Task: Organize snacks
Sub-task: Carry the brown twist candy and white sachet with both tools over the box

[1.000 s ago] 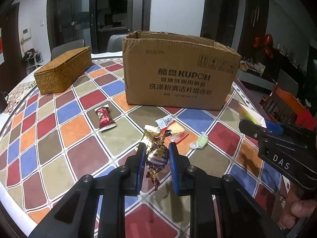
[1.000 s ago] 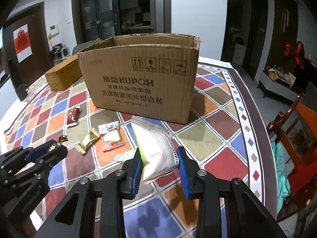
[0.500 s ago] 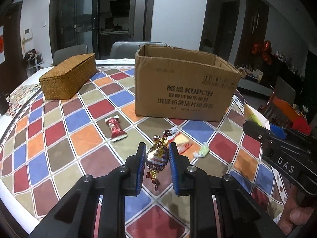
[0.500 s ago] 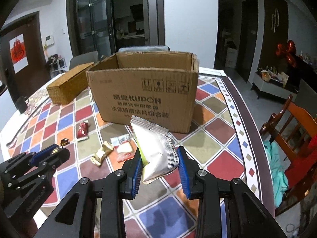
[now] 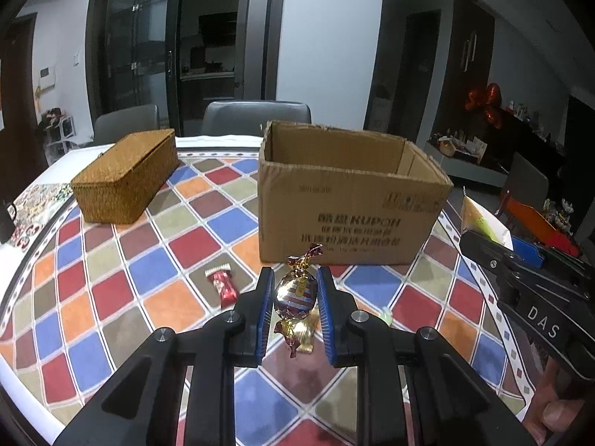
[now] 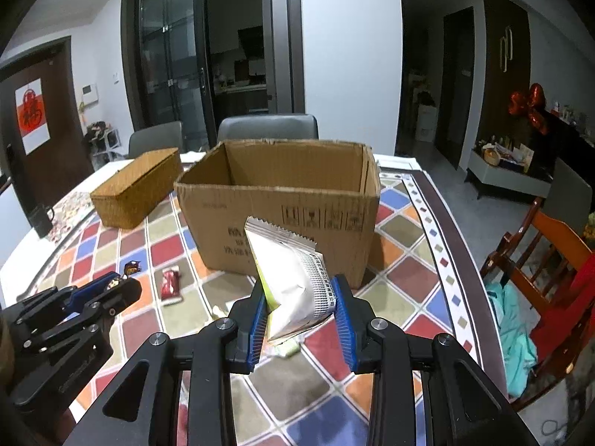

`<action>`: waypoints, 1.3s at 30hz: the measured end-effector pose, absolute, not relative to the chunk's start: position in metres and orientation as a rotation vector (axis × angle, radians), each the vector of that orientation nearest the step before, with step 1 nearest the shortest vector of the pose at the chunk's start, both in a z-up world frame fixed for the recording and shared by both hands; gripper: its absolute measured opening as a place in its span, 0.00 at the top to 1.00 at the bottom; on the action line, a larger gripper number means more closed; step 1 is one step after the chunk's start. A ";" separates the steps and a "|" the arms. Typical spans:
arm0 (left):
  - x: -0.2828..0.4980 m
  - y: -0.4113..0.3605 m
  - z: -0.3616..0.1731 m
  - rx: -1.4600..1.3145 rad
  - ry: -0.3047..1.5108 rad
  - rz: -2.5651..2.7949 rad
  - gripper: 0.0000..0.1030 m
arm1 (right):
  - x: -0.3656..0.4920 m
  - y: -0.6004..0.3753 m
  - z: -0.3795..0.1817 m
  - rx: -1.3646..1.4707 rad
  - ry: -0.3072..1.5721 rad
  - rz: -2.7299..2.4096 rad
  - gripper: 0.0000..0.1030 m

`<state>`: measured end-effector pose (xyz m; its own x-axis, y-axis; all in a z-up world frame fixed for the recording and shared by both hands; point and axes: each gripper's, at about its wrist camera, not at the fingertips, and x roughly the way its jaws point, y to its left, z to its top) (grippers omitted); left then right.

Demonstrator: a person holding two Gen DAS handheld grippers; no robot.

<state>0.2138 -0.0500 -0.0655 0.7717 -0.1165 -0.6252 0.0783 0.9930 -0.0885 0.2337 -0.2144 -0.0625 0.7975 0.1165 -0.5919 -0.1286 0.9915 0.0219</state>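
Cardboard box (image 5: pixel 349 200): "KUPOH" on front face, Chinese lines beneath unreadable. Right gripper (image 5: pixel 535 297), at 3 o'clock: "DAS" on body.

Both wrist views look along their fingers, raised, sharing the cardboard box (image 5: pixel 349 193) (image 6: pixel 282 200), apparently close.

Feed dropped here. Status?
Left gripper shut on foil candy. Right gripper shut on white packet. Cardboard box open ahead, path unobstructed.

grippers: 2, left gripper (image 5: pixel 293 297), right gripper (image 6: pixel 300 310) | cardboard box (image 5: pixel 351 200): 1 | wicker box (image 5: pixel 126 176): 1 | foil candy (image 5: pixel 296 293): 1 | white packet (image 6: pixel 293 278): 1 | red candy (image 5: pixel 222 288): 1 | grey chairs: 2, near chair (image 6: pixel 267 126), far chair (image 6: pixel 156 141) | wooden chair (image 6: pixel 539 245): 1
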 end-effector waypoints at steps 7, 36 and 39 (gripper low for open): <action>0.230 -0.052 -0.046 -0.045 0.669 -0.118 0.77 | 0.246 -0.214 -0.044 -0.006 0.608 0.123 0.66; 0.305 -0.068 0.004 0.017 0.613 -0.146 0.77 | 0.308 -0.223 0.007 0.013 0.539 0.110 0.66; 0.312 -0.069 0.006 0.021 0.612 -0.153 0.77 | 0.315 -0.223 0.008 0.012 0.539 0.110 0.66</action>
<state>0.3120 -0.0694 0.0059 0.8076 -0.1371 -0.5736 0.1496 0.9884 -0.0257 0.3152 -0.2226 0.0085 0.8524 0.1075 -0.5117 -0.1014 0.9940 0.0399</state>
